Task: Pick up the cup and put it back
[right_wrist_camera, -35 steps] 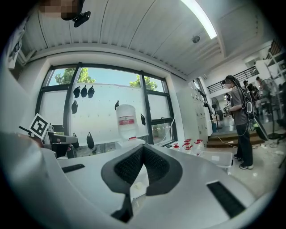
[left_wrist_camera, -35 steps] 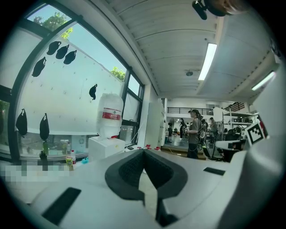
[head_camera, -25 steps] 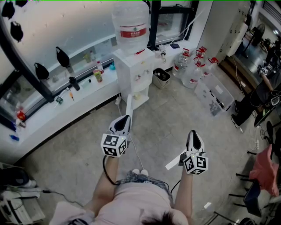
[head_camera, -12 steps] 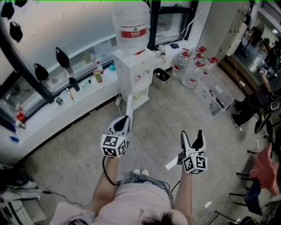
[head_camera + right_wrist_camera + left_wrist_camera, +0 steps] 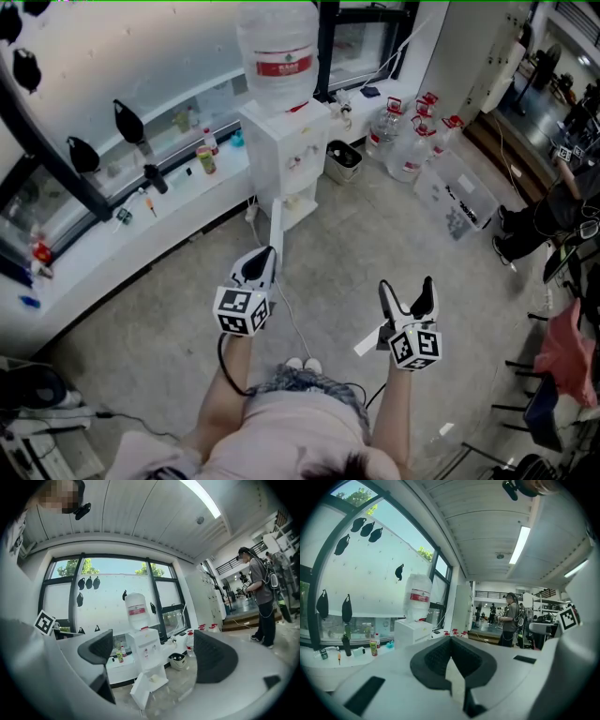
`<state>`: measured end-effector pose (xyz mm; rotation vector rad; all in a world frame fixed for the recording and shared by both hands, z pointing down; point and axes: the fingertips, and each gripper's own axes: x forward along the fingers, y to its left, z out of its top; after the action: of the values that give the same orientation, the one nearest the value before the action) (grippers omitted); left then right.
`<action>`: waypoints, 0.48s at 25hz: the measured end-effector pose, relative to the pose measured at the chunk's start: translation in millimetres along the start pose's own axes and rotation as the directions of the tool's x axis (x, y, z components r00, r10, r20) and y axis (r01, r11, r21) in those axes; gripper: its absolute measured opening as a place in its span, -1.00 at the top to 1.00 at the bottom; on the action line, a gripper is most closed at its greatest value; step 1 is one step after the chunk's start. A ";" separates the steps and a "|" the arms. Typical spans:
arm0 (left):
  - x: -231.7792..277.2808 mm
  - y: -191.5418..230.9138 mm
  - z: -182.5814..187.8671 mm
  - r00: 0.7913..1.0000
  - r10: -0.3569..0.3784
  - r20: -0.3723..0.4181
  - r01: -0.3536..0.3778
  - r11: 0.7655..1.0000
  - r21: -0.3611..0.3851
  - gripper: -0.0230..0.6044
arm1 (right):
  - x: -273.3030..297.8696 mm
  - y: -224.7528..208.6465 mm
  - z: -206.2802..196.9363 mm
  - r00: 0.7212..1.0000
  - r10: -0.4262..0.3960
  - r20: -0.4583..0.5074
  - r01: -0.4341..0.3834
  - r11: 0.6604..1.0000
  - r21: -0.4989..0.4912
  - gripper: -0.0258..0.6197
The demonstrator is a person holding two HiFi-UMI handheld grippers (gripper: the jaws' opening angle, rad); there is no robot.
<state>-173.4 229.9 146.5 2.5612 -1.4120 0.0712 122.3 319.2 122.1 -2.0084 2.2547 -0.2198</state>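
No cup shows plainly in any view. A white water dispenser point(image 5: 281, 141) with a big bottle on top stands by the window counter, and its lower cabinet door point(image 5: 275, 234) hangs open. My left gripper point(image 5: 261, 261) is shut and empty, pointing at the dispenser from about a step away. In the left gripper view its jaws point(image 5: 451, 645) meet in front of the dispenser point(image 5: 412, 630). My right gripper point(image 5: 408, 292) is open. Its jaws have just been opening, with nothing between them. The right gripper view frames the dispenser point(image 5: 143, 653) between the wide-apart pads point(image 5: 99, 649).
Spare water bottles point(image 5: 403, 141), a small bin point(image 5: 344, 161) and a clear plastic box point(image 5: 455, 202) stand right of the dispenser. The window counter point(image 5: 141, 225) carries small bottles. A cable point(image 5: 291, 319) crosses the floor. A person point(image 5: 260, 597) stands at the right.
The right gripper's jaws have gone from shut to wide apart, and it has shifted slightly left. The left gripper has stayed put.
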 end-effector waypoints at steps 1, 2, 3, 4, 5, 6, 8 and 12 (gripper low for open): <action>0.8 1.6 -0.1 1.000 -0.004 0.000 0.004 1.000 0.000 0.85 | 1.1 1.3 -1.5 1.000 -0.002 -0.005 0.002 1.000 -0.004 -0.71; 1.7 3.1 -0.4 1.000 -0.007 -0.001 0.007 1.000 0.000 0.85 | 2.3 2.5 -3.4 1.000 -0.005 -0.010 0.004 1.000 -0.009 -0.71; 2.3 4.3 -1.3 1.000 -0.010 -0.002 0.010 1.000 -0.001 0.85 | 3.2 3.8 -5.2 1.000 -0.007 -0.015 0.006 1.000 -0.013 -0.71; 2.2 5.5 -2.8 1.000 -0.012 -0.004 0.012 1.000 -0.002 0.85 | 3.9 5.3 -6.8 1.000 -0.008 -0.017 0.008 1.000 -0.017 -0.71; 2.2 6.5 -4.3 1.000 -0.014 -0.006 0.014 1.000 -0.002 0.85 | 4.9 6.6 -7.8 1.000 -0.009 -0.017 0.008 1.000 -0.019 -0.71; 2.6 7.2 -5.7 1.000 -0.017 -0.008 0.017 1.000 -0.001 0.85 | 6.3 7.5 -8.2 1.000 -0.009 -0.015 0.009 1.000 -0.019 -0.71; 4.4 7.9 -7.7 1.000 -0.028 -0.014 0.028 1.000 0.006 0.85 | 9.8 7.8 -8.9 1.000 -0.015 -0.009 0.015 1.000 -0.018 -0.71; 7.3 15.7 -7.5 1.000 -0.029 -0.013 0.029 1.000 0.012 0.85 | 17.1 9.9 -13.7 1.000 -0.016 -0.008 0.016 1.000 -0.012 -0.71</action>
<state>-182.2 217.3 157.5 2.5852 -1.3739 0.0919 108.2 303.7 134.0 -2.0359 2.2506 -0.2170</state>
